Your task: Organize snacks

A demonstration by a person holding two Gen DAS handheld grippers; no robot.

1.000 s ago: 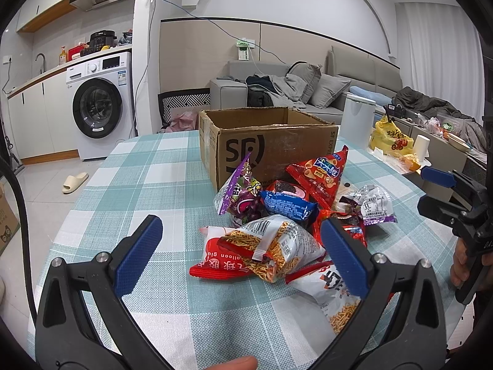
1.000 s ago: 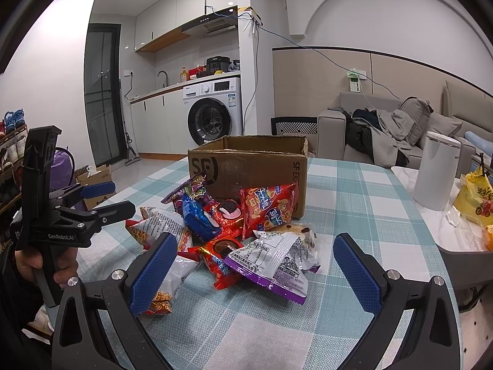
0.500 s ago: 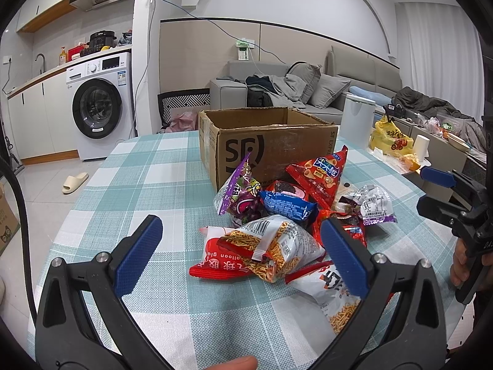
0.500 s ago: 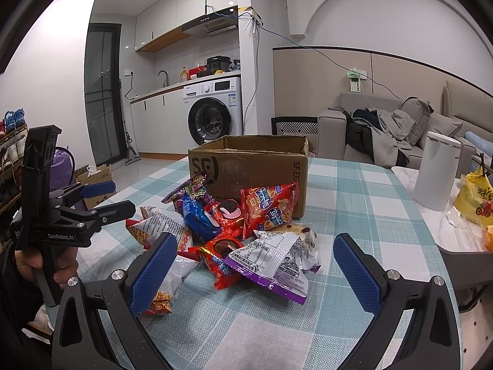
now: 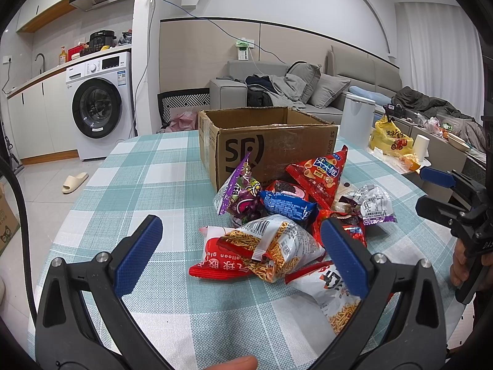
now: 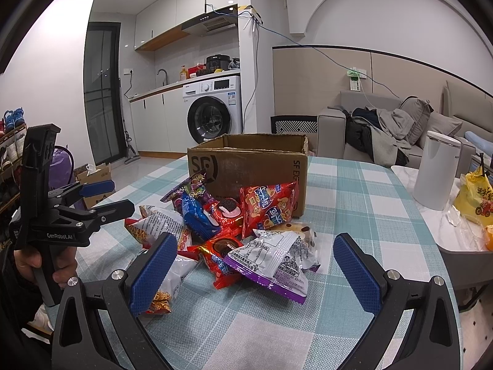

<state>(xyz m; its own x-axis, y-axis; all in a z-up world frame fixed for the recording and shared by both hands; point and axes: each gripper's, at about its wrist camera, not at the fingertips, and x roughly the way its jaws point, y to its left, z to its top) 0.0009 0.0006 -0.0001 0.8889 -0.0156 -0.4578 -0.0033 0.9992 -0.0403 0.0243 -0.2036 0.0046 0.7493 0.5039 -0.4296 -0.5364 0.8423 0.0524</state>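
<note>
A heap of snack bags lies on the checked tablecloth in front of an open cardboard box (image 5: 265, 145), which also shows in the right wrist view (image 6: 249, 166). Nearest my left gripper (image 5: 242, 257) is a noodle-snack bag (image 5: 271, 249); a blue biscuit pack (image 5: 286, 205) and a red chip bag (image 5: 320, 174) lie behind it. My left gripper is open and empty, just short of the heap. My right gripper (image 6: 254, 266) is open and empty, with a white-and-purple bag (image 6: 274, 262) lying between its fingers on the table.
A white kettle (image 6: 436, 174) and a yellow bag (image 6: 473, 197) stand at the table's right side. The left gripper shows at the left of the right wrist view (image 6: 92, 200). A sofa and a washing machine stand beyond the table.
</note>
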